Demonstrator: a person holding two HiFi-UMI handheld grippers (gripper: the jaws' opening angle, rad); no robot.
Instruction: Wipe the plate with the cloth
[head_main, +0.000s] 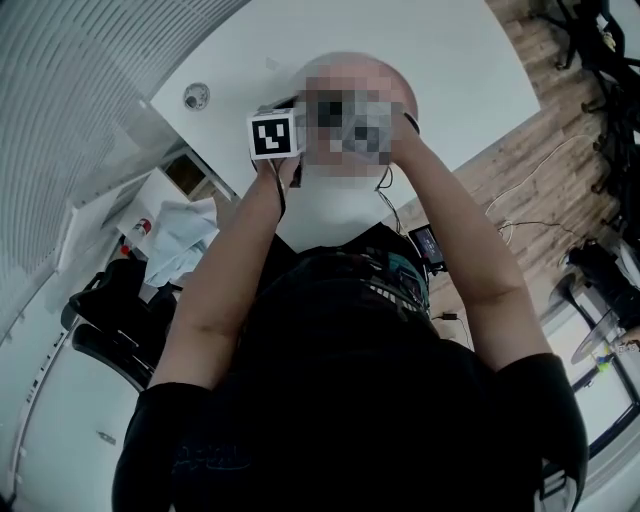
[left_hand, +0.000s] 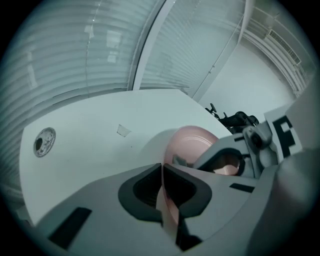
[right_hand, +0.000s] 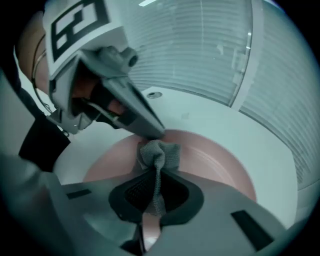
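Left claw (left_hand: 161, 169) grips the pink plate (right_hand: 210, 162) by its rim over the white table (left_hand: 90, 150). Right claw (right_hand: 156, 174) is clamped on the grey cloth (right_hand: 159, 152), whose bunched end presses on the plate's face just beside the left claw's tip.

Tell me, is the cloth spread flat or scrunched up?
Scrunched up. The grey cloth is bunched into a wad, pinched between the right gripper's shut jaws, with the pink plate behind it.
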